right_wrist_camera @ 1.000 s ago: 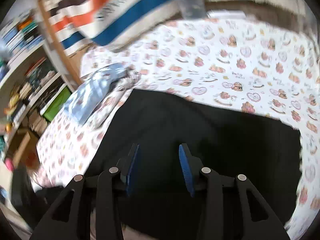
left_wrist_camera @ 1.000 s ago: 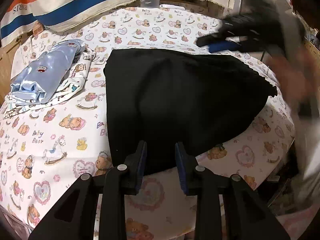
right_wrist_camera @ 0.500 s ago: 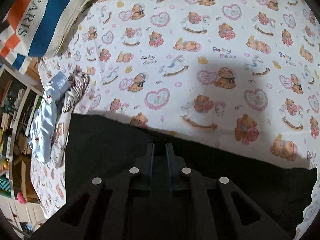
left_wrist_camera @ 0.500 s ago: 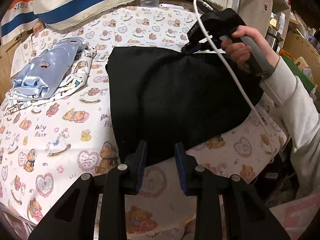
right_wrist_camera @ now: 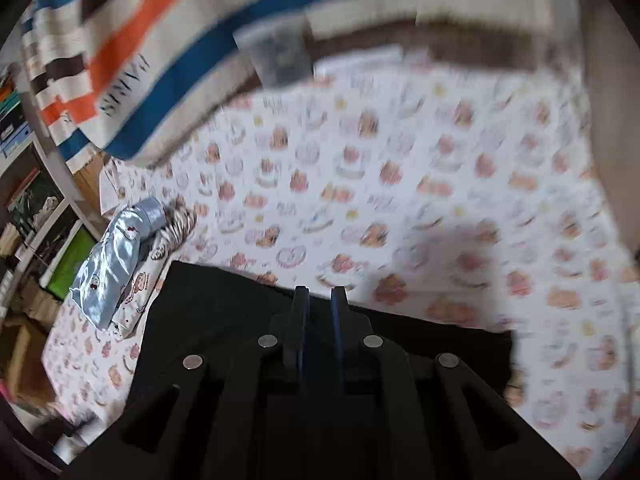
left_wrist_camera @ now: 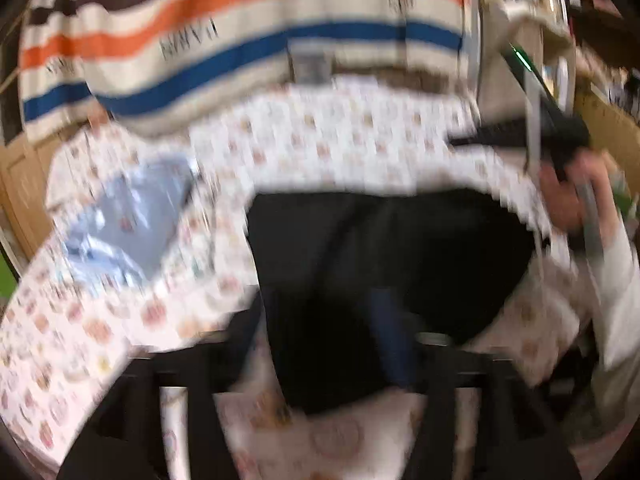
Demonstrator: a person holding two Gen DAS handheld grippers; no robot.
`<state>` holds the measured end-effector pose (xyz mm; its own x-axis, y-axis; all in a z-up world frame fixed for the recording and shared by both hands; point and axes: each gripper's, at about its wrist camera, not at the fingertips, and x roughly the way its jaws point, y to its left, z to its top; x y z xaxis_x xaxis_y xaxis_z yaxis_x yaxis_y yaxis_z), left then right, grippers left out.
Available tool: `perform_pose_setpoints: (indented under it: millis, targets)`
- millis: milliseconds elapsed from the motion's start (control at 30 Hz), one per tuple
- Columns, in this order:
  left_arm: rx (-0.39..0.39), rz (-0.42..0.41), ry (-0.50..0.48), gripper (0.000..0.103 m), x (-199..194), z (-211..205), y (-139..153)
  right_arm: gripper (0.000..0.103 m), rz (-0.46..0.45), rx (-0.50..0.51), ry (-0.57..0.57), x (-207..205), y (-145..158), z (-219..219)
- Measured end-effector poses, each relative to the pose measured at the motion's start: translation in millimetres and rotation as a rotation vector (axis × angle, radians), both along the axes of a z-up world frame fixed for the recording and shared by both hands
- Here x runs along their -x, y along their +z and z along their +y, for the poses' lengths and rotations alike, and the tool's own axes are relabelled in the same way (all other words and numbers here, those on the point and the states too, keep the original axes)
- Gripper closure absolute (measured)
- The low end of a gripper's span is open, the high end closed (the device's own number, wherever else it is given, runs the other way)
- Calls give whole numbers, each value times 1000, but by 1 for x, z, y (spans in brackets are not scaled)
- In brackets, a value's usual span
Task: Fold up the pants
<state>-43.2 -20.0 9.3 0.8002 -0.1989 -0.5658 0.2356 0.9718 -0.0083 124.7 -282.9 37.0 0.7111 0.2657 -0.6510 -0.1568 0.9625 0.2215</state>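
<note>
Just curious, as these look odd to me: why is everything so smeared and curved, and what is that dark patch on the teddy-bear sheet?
Left wrist view: heavy motion blur, smearing the black pants and left gripper, whose jaws are opening. Right wrist view: milder blur, with the blue satin garment fairly crisp; the dark patch on the sheet looks like a shadow. Both bulge from fisheye lenses.

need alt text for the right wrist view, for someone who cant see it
Black pants lie on a bed sheet printed with teddy bears, and the right tongs, jaws opening but still narrow, sit at the far edge of the fabric. A shiny light-blue garment lies at left, and a striped blanket hangs behind the bed. The view is motion-blurred.
</note>
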Motion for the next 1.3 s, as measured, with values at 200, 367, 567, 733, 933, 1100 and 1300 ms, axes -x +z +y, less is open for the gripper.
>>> perform_pose_setpoints:
  millis: [200,367,567,733,933,1100,1300]
  targets:
    - [104,-194,43,1,-11,10,36,7,-174,49,-106,64,17,-17]
    - [163,-232,23,1,-20,7,38,0,-228,41,-148,95,17,-40]
    - [182,-238,23,1,-33,-1,30,0,-247,23,-152,114,4,-67]
    - [152,-234,27,1,-38,-5,23,0,-199,35,-162,125,-13,-79]
    - [178,-223,94,1,-40,-5,13,1,-73,-41,-164,123,-44,-95]
    - [263,-178,108,1,-47,1,4,16,48,-96,-161,109,-70,-98]
    - [159,-184,94,1,-46,-12,3,31,119,-220,-141,96,-86,-103]
